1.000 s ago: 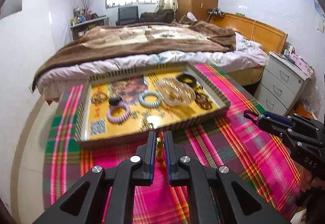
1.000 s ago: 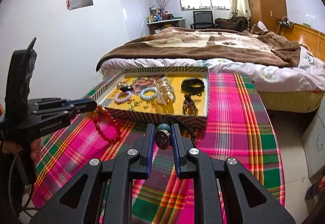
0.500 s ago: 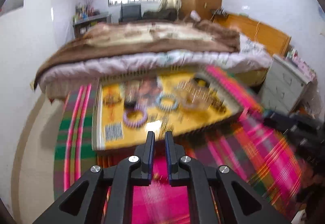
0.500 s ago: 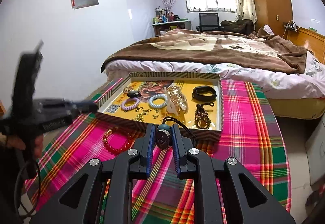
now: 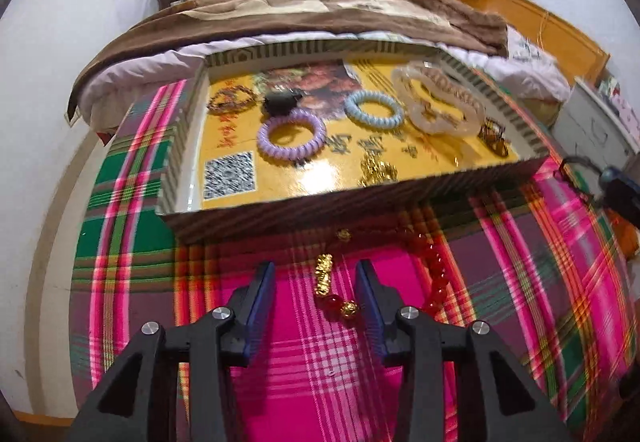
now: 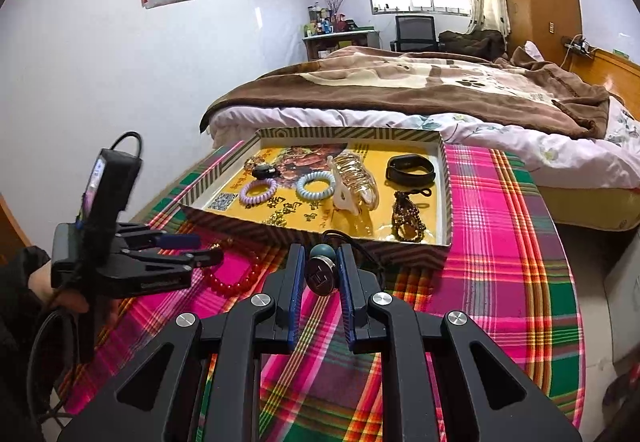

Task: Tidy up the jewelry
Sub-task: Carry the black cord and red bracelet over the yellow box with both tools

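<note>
Left hand-held gripper (image 5: 315, 284): jaws just opened, red-and-gold bead bracelet (image 5: 434, 274) lying loose between them. Right hand-held gripper (image 6: 319, 270) clamps a round metal pendant (image 6: 320, 276) (black cord attached).

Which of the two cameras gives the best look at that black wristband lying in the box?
The right wrist view. There the black wristband lies whole and sharp in the far right corner of the tray, nothing covering it. In the left wrist view I cannot make it out: that corner is blurred and sits behind the clear hair claw.
</note>
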